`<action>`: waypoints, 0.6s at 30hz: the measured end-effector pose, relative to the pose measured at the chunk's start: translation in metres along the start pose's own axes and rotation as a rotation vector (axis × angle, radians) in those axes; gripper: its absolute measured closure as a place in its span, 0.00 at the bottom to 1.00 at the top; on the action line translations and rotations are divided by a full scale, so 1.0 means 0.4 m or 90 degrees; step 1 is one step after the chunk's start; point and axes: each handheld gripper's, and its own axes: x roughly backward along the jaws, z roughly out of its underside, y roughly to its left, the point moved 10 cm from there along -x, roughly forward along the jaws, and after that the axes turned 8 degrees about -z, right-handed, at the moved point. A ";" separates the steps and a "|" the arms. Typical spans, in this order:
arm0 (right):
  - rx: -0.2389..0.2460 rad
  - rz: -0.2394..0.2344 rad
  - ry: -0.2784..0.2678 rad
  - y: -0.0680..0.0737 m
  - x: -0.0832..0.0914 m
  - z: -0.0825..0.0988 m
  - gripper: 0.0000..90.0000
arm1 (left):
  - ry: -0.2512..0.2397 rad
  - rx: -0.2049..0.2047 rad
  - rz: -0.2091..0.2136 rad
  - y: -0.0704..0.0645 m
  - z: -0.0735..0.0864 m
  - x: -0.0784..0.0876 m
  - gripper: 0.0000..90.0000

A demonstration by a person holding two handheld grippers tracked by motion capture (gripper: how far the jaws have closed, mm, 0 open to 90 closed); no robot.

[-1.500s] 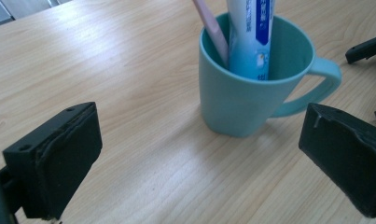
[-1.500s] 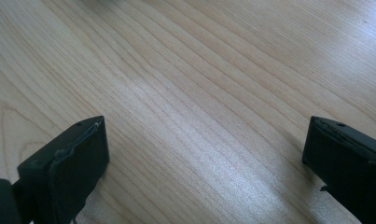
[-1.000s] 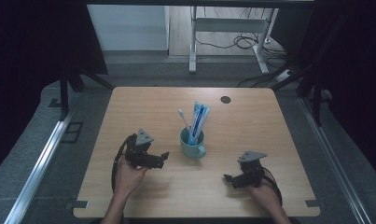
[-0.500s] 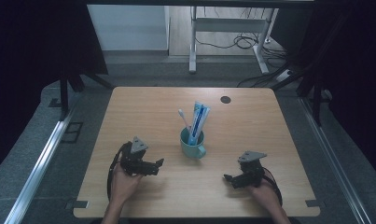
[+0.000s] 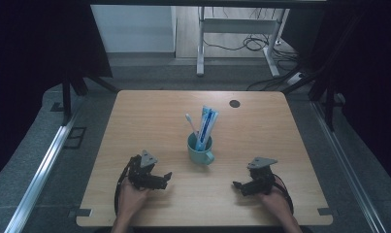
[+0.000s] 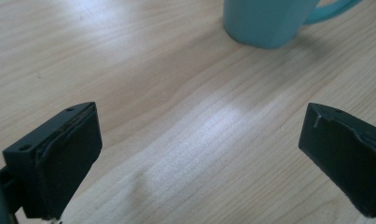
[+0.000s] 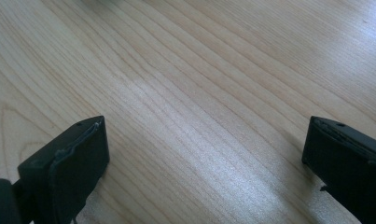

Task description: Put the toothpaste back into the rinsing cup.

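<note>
A teal mug (image 5: 200, 148) stands upright near the middle of the wooden table (image 5: 135, 111), its handle turned toward the person's right and front. It holds a white toothbrush (image 5: 190, 122) and a blue-and-white toothpaste tube (image 5: 205, 126), both leaning against the rim and sticking well out of it.

The left hand-held gripper (image 5: 167, 176) rests low at the near left of the table, its jaws spread wide with nothing between them. In the left gripper view its jaws frame bare wood, and the mug's base and handle (image 6: 269, 21) sit ahead near the top edge, a little right of centre. The right hand-held gripper (image 5: 236, 185) lies at the near right, well apart from the mug, also wide open and empty; its own view looks across bare table grain (image 7: 199, 116).

By my reading, neither side has engaged anything yet, and the step in hand is the approach to the mug and its contents. The left hand-held gripper is better aimed. The next move likely calls for lifting it toward the mug, then either bracing the mug's wall or rising to pinch the toothbrush or tube above the rim without tipping the mug.
</note>
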 end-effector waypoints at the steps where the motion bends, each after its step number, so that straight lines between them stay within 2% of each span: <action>1: 0.000 0.000 0.000 0.000 0.000 0.000 0.00 | 0.001 0.000 0.000 -0.002 0.003 -0.003 0.00; 18: 0.001 0.000 -0.001 0.000 0.000 -0.001 0.00 | 0.039 -0.019 0.004 -0.041 0.053 -0.054 0.00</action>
